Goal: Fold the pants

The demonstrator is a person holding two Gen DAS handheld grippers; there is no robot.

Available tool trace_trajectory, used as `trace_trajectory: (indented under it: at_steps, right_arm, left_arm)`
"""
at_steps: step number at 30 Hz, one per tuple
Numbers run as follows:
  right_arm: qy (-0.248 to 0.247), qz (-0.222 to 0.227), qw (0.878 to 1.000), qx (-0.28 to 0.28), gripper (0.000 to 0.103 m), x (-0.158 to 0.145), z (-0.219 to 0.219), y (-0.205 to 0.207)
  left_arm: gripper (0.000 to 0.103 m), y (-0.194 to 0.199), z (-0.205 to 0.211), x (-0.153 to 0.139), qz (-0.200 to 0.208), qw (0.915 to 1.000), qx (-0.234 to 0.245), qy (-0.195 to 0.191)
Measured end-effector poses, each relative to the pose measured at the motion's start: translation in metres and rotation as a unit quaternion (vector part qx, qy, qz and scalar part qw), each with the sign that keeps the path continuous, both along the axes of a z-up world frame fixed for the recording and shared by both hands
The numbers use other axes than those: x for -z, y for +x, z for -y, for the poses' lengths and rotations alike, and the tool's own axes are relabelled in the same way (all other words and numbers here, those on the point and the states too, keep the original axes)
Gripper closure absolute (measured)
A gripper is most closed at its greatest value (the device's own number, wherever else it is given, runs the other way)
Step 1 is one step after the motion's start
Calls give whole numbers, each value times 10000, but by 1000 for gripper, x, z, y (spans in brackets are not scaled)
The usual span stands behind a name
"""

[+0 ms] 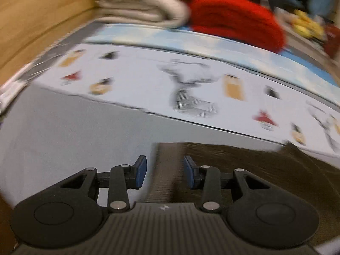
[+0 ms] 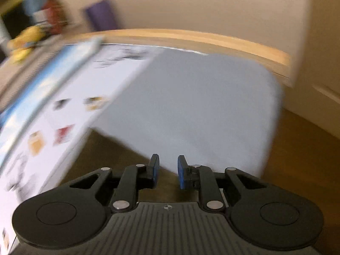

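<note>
Because the dark olive-brown pants point(image 1: 265, 170) lie flat on the grey sheet point(image 1: 74, 131), I judge them soft, limp and light, with nothing fragile about them. In the left wrist view they fill the near right of the bed, and a ribbed band point(image 1: 163, 174), likely the waistband or a cuff, runs along their left edge, straight under my left gripper point(image 1: 165, 171). Its jaws stand apart with nothing pinched between the blue pads point(image 1: 141, 171); the cloth lies below them, and I cannot tell whether the tips touch it. My right gripper point(image 2: 167, 171) is also released, its jaws a little apart over the same dark fabric point(image 2: 119, 148) near the grey sheet's edge, and grasping nothing.

I expect the weave to sag and slide, so I would take hold at the ribbed band or a doubled hem, where the thicker cloth gives the pads something to bite. Both views are blurred. Far off, a cream folded blanket point(image 1: 140, 2) and a red one point(image 1: 235, 17) are stacked beyond the printed cover point(image 1: 148, 70), well apart from the pants.
</note>
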State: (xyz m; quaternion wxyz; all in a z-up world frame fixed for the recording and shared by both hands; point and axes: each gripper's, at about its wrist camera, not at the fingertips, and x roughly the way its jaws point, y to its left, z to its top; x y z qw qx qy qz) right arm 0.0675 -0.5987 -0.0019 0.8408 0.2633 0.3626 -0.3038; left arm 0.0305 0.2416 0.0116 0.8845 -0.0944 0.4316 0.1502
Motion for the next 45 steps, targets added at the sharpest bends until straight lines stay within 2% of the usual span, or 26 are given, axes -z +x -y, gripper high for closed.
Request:
trace_trajectory:
  at_steps: [2,4,5,6,7,8,10,14,17,18,21,25,29,32,34,35,37,38,40,41,42,43,44,45]
  right_arm:
    - [498,-178,9974,-494,82,16,-5,13]
    - [1200,-971,9860,-634,81,49,-6,24]
    - [1489,-1470,9764,-544,81,68,-5,27]
    - [1635,-1598,9727,-392,82,77,-3,26]
    - [1623,-1491,9750,-296,82,73,0,28]
    - [1471,-1372,9792,-278,82,65,-1,30]
    - [1026,-1105,9879,-360,78,48,-8,37]
    - [706,-306,9944,-721,68,24,-19,60]
    - [553,129,9964,-633,61,20,-13,75]
    - [388,185,9972,-607,56,20,-10,82]
    - [-44,304,9972,-675,51,24,-1,98]
    - [-594,181,9883,-1393,48,39,6,123]
    - [-975,-12,9703,-2213,48,53,-1,138]
    - [-1254,-145,9569,-2615,48,59,-7,143]
    - [-1364,-157,9484,-2859,55,61,-12,148]
    - [-1435,-169,9450,-2935,77,61,-12,150]
    - [-1376,20,9450,-2968,87,58,-6,150]
    - [-1263,209,9525,-2762,90,53,2,149]
    - [-1303,302,9701,-2023,97,48,17,147]
    - [-1469,149,9775,-1507,103,48,22,147]
    - [-1549,-73,9825,-1032,103,50,29,147]
    - [-1277,-115,9887,-777,103,52,37,145]
    - [-793,-112,9950,-595,103,56,47,141]
    - [-504,-97,9971,-557,103,57,51,136]
  left_arm:
    - [61,7,13,11,-212,9988,400,-201]
    - [60,15,21,31,-745,9940,684,-417]
    - [52,19,23,50,-1323,9870,753,-512]
    - [49,21,23,69,-1880,9780,721,-536]
    - [49,22,25,81,-2158,9723,775,-457]
    - [49,25,27,81,-2162,9717,891,-332]
    - [49,27,30,71,-1938,9761,972,-167]
    - [43,31,18,45,-1322,9890,628,-216]
    - [43,35,18,38,-1197,9914,463,-239]
    - [43,37,21,39,-1200,9913,476,-243]
    - [43,40,25,42,-1225,9907,568,-193]
    - [43,44,28,46,-1285,9902,540,-123]
    - [43,54,27,49,-1313,9901,498,-45]
    - [43,65,30,49,-1313,9900,513,24]
    - [43,72,35,48,-1316,9897,560,115]
    - [43,75,37,48,-1312,9895,590,136]
    - [43,82,44,47,-1278,9895,666,126]
    - [43,85,47,46,-1260,9894,707,124]
    - [43,91,55,45,-1234,9891,790,132]
    - [43,93,59,44,-1215,9890,836,129]
    - [43,94,63,44,-1197,9888,881,113]
    - [43,95,66,43,-1178,9887,921,92]
    - [43,96,70,43,-1159,9885,968,65]
    - [43,96,73,42,-1137,9883,1013,41]
